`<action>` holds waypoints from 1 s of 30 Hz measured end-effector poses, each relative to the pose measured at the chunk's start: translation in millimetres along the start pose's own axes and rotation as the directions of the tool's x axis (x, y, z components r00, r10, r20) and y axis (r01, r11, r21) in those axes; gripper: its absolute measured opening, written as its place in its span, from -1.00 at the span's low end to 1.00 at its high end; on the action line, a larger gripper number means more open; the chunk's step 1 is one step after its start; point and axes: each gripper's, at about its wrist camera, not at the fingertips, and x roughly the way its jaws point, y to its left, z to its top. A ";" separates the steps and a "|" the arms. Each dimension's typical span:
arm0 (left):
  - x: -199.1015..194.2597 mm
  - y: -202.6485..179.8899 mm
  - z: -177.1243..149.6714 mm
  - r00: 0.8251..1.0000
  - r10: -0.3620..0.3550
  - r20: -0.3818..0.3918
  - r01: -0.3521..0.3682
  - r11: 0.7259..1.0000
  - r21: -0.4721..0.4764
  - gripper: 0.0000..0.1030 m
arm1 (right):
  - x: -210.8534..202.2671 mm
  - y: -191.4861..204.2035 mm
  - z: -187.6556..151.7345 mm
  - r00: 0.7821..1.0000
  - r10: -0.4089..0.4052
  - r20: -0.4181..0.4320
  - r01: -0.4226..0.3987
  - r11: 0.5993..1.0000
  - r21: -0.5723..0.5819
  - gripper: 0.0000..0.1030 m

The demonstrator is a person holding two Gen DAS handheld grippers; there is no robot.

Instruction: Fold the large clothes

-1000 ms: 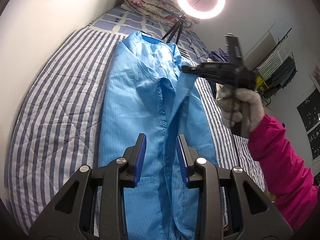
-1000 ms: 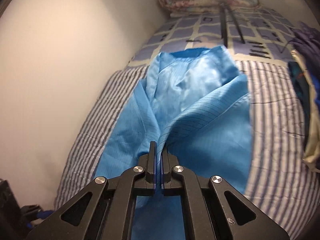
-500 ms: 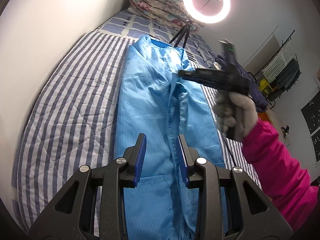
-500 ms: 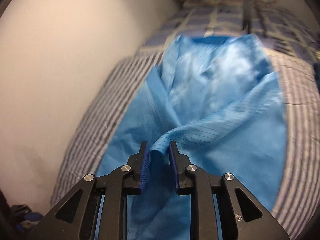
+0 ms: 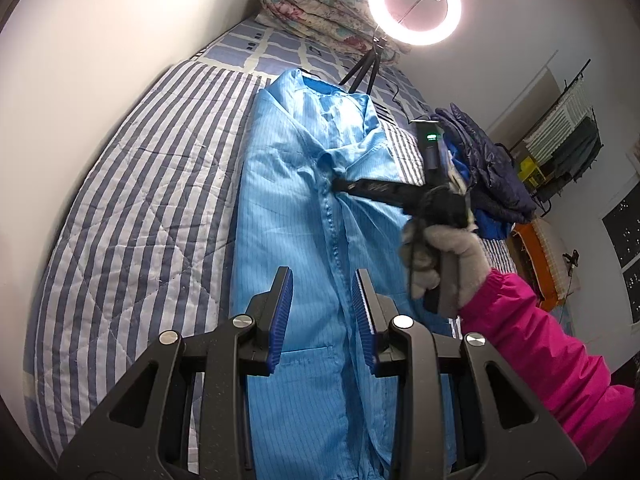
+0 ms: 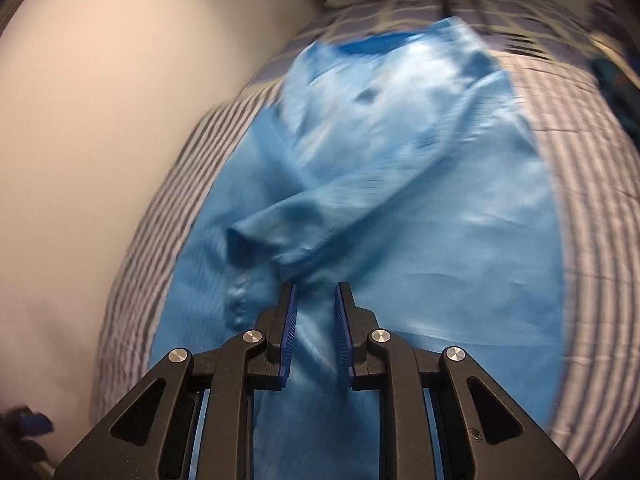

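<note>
Blue coat (image 5: pixel 304 216) lies lengthwise on the striped bed (image 5: pixel 132 216), collar toward a rolled quilt (image 5: pixel 320 12) and ring light (image 5: pixel 415 2). Left claw (image 5: pixel 322 300) hangs above the coat's front seam with its pads spread, holding nothing. Right claw (image 6: pixel 314 328) is spread too, just behind a loose sleeve cuff (image 6: pixel 256 240) lying across the coat; that view is blurred, so contact is unclear.

A light blue coat (image 5: pixel 296 216) lies lengthwise down the middle of the frame on a striped quilt (image 5: pixel 132 220). The left gripper (image 5: pixel 322 306) hangs parted at lower centre. From the right, the right gripper (image 5: pixel 338 184) reaches the coat's front placket; a ring light (image 5: pixel 414 2) glows at upper right.
</note>
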 end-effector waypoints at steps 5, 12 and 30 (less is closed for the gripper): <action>-4.8 2.0 -2.6 1.000 0.011 0.004 -0.011 1.000 0.005 -0.41 | 16.9 11.9 -4.6 0.998 -0.054 -0.037 0.053 0.998 -0.047 -0.64; -19.4 13.6 -13.4 0.999 0.029 0.019 -0.029 1.000 0.010 -0.41 | -78.1 5.6 -23.9 0.997 0.012 0.081 -0.012 1.000 0.005 -0.64; -29.0 34.1 -104.2 0.996 0.014 -0.086 -0.015 1.000 -0.010 -0.08 | -251.0 23.8 -206.5 0.996 -0.031 0.083 0.037 0.996 -0.076 -0.64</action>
